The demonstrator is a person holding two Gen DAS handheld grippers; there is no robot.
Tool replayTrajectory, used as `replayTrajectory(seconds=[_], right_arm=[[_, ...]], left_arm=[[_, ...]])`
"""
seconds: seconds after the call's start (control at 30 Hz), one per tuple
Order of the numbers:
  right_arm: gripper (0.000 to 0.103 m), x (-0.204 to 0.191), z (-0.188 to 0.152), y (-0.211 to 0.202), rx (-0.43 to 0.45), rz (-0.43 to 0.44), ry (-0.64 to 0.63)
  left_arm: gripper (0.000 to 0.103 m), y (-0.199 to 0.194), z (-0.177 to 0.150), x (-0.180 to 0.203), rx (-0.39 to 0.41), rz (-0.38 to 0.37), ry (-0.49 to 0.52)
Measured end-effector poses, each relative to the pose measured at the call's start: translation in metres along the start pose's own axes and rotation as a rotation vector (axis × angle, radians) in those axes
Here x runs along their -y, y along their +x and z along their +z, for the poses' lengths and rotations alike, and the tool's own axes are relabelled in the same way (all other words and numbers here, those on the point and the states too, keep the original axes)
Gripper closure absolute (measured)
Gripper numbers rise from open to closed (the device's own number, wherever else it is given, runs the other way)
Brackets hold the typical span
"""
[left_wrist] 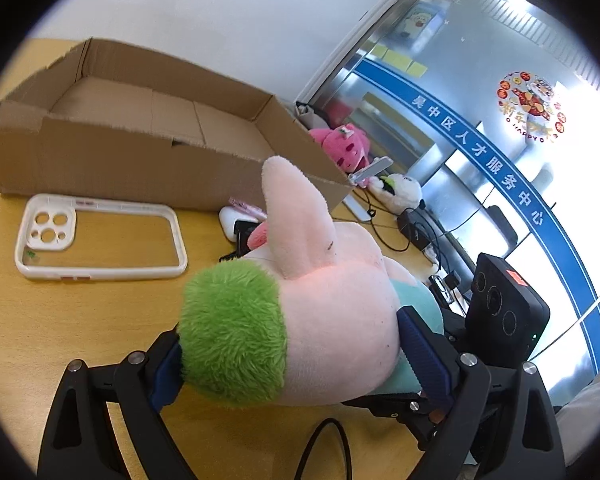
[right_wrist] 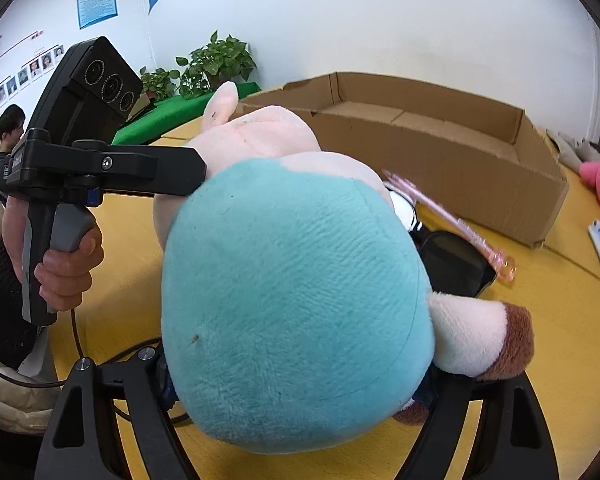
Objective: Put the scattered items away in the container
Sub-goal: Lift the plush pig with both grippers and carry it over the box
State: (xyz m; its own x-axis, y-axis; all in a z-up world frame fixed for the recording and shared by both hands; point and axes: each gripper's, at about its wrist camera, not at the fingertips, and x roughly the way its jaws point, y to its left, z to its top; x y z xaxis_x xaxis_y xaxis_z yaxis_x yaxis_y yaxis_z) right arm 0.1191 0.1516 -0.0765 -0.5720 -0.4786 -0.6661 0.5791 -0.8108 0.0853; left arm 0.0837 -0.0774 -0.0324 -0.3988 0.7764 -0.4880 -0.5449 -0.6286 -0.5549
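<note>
Two grippers pinch one pink plush toy (left_wrist: 332, 304) with green tuft and teal bottom | left gripper (left_wrist: 296, 354) clamps head end, right gripper (right_wrist: 300, 380) clamps bottom | open brown cardboard box (left_wrist: 100, 160) lies ahead-left, empty-looking | toy held above yellow table (left_wrist: 80, 312)

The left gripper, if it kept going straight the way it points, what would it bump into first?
The left gripper already clamps the plush toy, so the toy travels with it. Beyond the toy, the cardboard box looks like the first obstacle, probably its near right corner, though depth is hard to judge through the fisheye.
</note>
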Motion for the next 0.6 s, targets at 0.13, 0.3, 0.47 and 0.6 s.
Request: replayTrajectory(seconds=[0.13,0.3,0.47,0.6], right_arm=[[0.015,-0.003,0.013,-0.008,0.02,0.001,-0.022],[0.015,-0.007,0.033,-0.02,0.037,0.002,-0.066],[0.015,-0.006,0.063,-0.039,0.057,0.004,-0.121],[0.015,-0.006,0.091,-0.051,0.078,0.002,-0.165]], left_arm=[[0.009,-0.009,0.012,0.011,0.013,0.023,0.023],[0.013,-0.022,0.034,0.023,0.018,0.042,0.028],[0.015,-0.036,0.062,0.037,0.045,0.069,0.05],[0.016,-0.047,0.091,0.045,0.073,0.076,0.064]])
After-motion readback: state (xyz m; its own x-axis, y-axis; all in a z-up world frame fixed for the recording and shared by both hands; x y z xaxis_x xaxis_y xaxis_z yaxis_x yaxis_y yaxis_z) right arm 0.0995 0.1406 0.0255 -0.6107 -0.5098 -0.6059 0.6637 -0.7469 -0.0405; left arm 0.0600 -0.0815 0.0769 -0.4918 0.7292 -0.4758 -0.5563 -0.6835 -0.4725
